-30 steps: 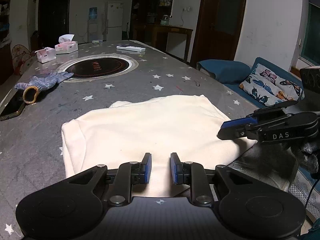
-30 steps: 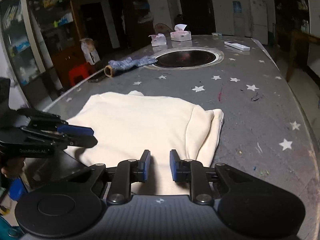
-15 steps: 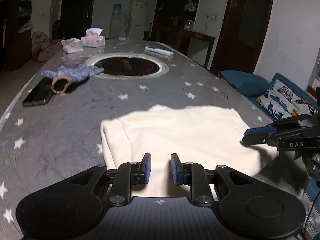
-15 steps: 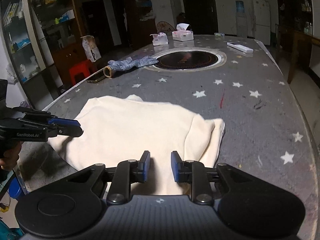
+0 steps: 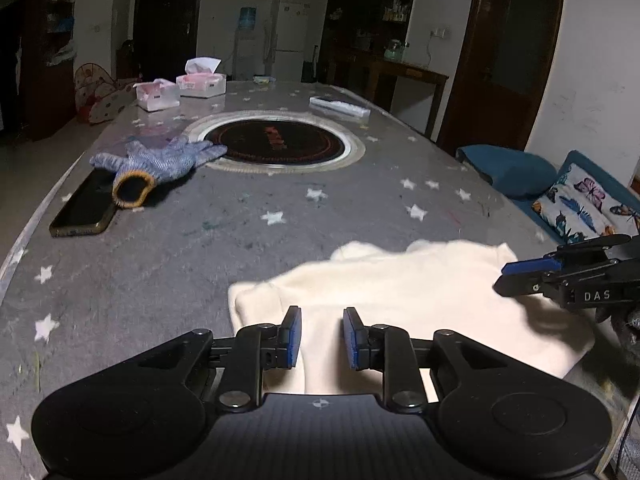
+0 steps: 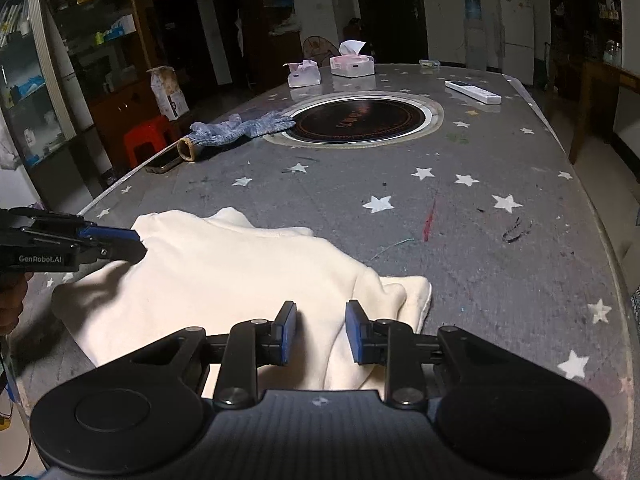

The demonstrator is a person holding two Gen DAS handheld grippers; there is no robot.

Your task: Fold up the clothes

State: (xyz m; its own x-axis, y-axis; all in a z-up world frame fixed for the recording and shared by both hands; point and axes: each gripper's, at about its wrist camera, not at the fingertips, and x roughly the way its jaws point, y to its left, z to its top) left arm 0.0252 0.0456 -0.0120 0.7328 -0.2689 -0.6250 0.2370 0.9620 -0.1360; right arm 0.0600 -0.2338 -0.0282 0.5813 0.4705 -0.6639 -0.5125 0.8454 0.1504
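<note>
a: left gripper (image 5: 319,336) sits low over the near edge of the cloth (image 5: 420,292), jaws a small way apart, blue pads clear of the fabric. nothing held.

b: and the right gripper (image 6: 321,332)?

a: same pose at the cloth's other end. its jaws have just been opening; cream fabric shows in the gap, but the pads do not press on it. a ridge of cloth runs up just beside the right-hand pad.

b: where does the cloth lie?

a: on the near end of the table (image 6: 500,280), a grey top with white stars. it looks folded, with a doubled edge at each end, and its near edge hangs a little over the table edge. from each camera the other gripper shows side-on, its tip over the cloth's far corner; whether it touches there, i cannot tell.

b: farther out?

a: past the cloth, bare table. then a phone (image 5: 86,208) at the left edge, with a blue knit glove (image 5: 160,160) partly over it. the glove's fingers reach the rim of a round black hob (image 5: 276,144) set into the table.

b: and beyond the hob?

a: two tissue boxes (image 5: 180,88) side by side and a white remote (image 6: 473,91) near the far right edge. behind the table stands a fridge (image 5: 289,56).
</note>
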